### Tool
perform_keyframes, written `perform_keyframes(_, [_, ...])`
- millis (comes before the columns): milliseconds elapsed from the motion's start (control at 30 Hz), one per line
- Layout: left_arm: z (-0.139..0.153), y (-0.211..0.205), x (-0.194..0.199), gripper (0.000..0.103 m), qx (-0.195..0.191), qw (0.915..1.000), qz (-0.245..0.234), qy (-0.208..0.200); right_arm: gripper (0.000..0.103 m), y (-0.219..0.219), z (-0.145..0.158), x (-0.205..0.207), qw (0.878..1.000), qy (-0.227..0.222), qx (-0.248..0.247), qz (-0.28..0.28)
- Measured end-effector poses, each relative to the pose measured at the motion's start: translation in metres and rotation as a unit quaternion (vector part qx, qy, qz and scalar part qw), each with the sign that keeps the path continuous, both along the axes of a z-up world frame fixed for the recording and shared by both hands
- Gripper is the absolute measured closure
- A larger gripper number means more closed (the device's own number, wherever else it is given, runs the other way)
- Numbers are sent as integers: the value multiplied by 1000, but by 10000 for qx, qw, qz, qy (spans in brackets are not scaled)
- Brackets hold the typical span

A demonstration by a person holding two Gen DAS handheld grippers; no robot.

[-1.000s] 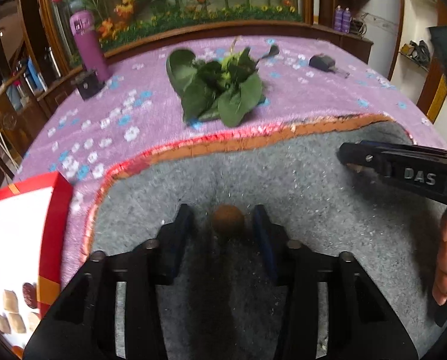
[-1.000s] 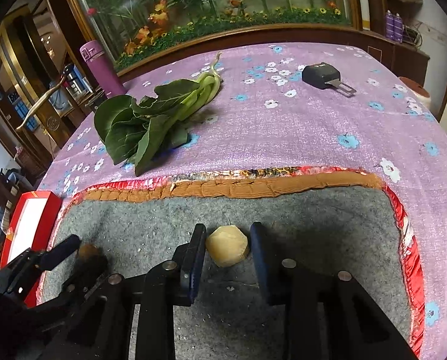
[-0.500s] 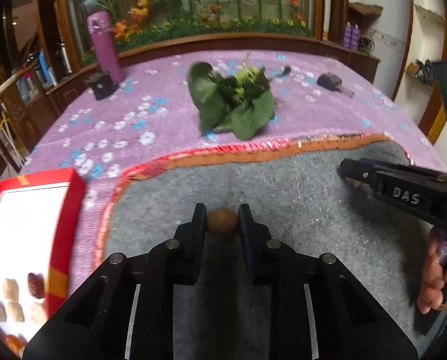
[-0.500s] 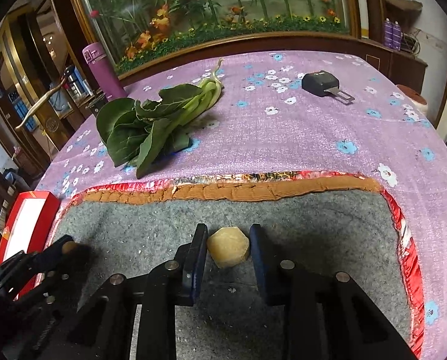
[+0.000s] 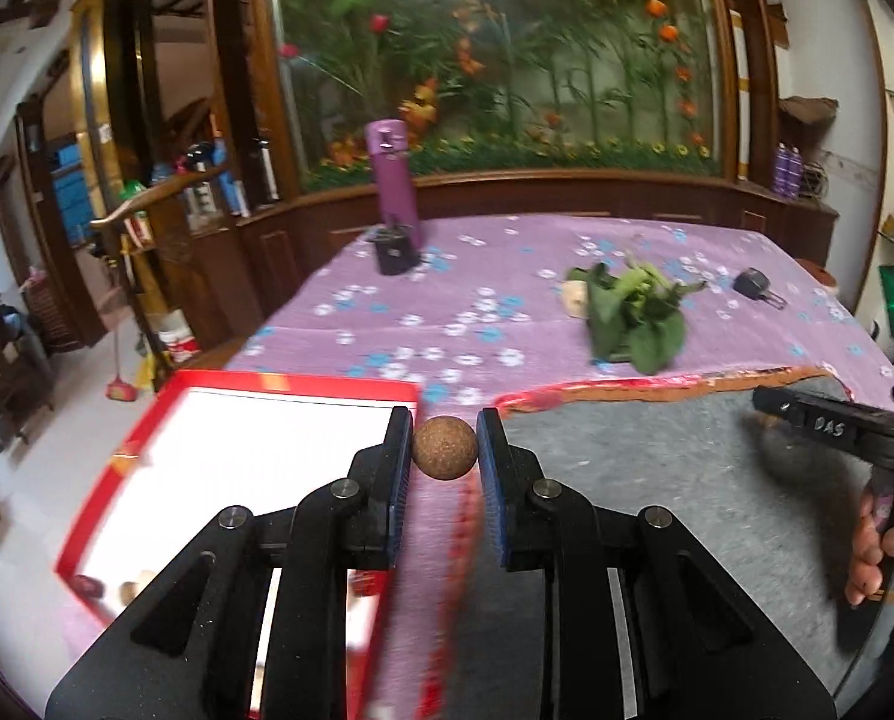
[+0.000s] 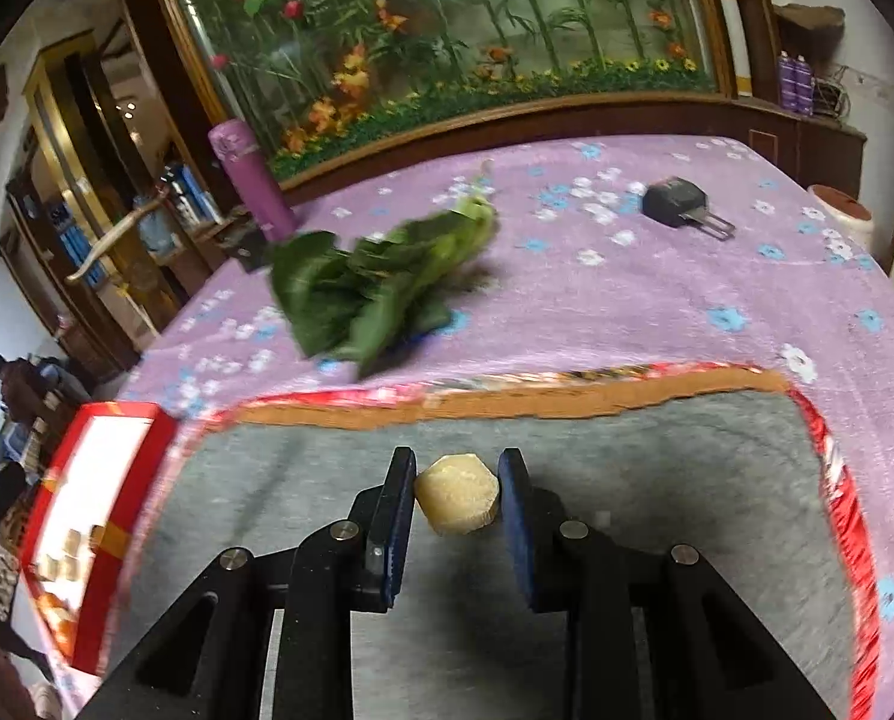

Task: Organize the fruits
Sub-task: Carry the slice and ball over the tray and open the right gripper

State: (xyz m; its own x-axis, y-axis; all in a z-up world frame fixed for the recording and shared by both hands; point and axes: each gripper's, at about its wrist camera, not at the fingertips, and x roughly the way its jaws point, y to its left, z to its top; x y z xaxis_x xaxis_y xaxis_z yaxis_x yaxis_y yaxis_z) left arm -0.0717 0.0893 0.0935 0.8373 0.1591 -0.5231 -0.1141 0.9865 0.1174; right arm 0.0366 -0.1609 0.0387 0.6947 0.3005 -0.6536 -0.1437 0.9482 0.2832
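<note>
With the brown ball (image 5: 444, 447) clenched in my left claw (image 5: 445, 450), I'm carrying it toward the red box (image 5: 117, 480), just ahead-left. My right claw (image 6: 457, 495) grips the yellow chunk (image 6: 457, 503) above the grey mat (image 6: 687, 480). Next, I reckon: center over the white inside, lower, release. A few brown and tan pieces sit in its near corner (image 5: 129, 591).

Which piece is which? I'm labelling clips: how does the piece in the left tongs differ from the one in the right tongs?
The brown ball in the left tongs is round, dark and speckled; the pale yellow piece in the right tongs is faceted, with flat sides. The ball hangs beside the red box; the yellow piece hangs over the grey mat. Both are small and clamped between pads.
</note>
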Motion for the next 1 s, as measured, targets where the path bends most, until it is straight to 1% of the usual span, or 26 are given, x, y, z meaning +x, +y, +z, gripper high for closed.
perform_keyframes(67, [2,13,-8,82,-25,9999,101,-64,75,13,9,-6,9998,-113,46,134])
perform_keyframes(133, [1,23,-12,82,-50,9998,176,-74,75,35,17,-14,9989,-179,221,363])
perform_keyframes(200, [0,33,-15,82,-78,9996,275,-87,75,68,24,-22,9966,-198,339,718])
perform_keyframes(267, [-2,46,-20,82,-93,9992,379,-75,76,96,28,-27,9943,-235,317,986])
perform_keyframes(333, [-5,60,-24,82,-125,9986,507,-52,76,131,30,-34,9902,-264,333,1327])
perform_keyframes(567, [-15,102,-35,82,-236,9960,862,27,76,211,28,-51,9799,-284,284,1954])
perform_keyframes(767, [-21,125,-40,82,-266,9940,1060,63,76,250,24,-58,9736,-277,178,2258])
perform_keyframes(1000, [-30,142,-42,82,-299,9922,1201,151,76,275,15,-62,9701,-201,84,2416])
